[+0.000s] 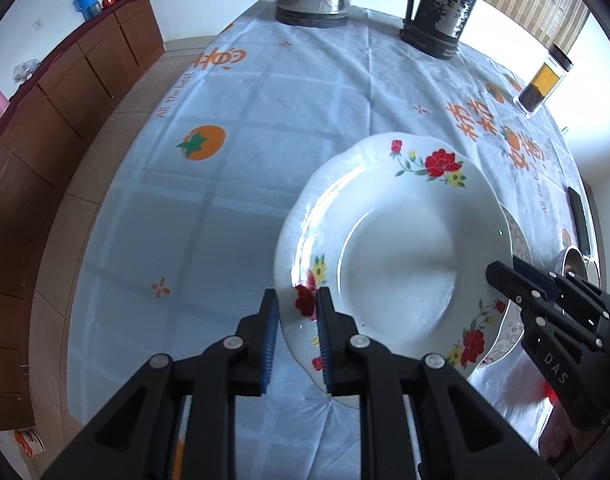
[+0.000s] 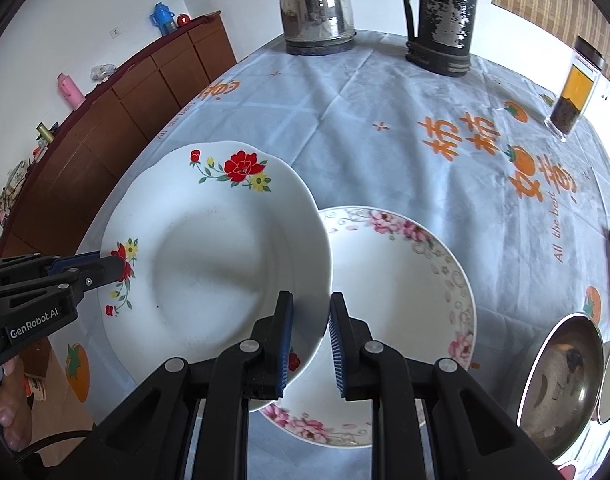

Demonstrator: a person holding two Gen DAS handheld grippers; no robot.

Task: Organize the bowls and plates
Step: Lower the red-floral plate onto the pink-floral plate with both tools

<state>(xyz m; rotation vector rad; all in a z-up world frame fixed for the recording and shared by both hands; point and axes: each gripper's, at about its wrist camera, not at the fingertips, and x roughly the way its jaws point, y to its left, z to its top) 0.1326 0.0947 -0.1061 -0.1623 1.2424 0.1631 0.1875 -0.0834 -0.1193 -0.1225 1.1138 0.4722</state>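
Two grippers hold one red-flowered plate (image 1: 401, 248) by opposite rims above the table (image 1: 265, 92).
Left wrist view: left gripper (image 1: 297, 328) fingers narrow, clamping the near rim; plate tilted. Right wrist view: right gripper (image 2: 311, 344) pinches the rim; pink-flowered plate (image 2: 405, 280) beneath, steel bowl (image 2: 557, 380) at the right edge.

Your red-flowered plate (image 2: 209, 248) overlaps the left edge of the pink-flowered plate (image 2: 405, 280) below it. The metal bowl (image 2: 561, 384) sits right of them; kettle (image 2: 317, 8) and flask (image 2: 441, 16) stand behind.

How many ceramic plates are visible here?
2: the red-flower plate gripped at opposite rims by both grippers, and the pink-flower plate on the table beneath its right edge.
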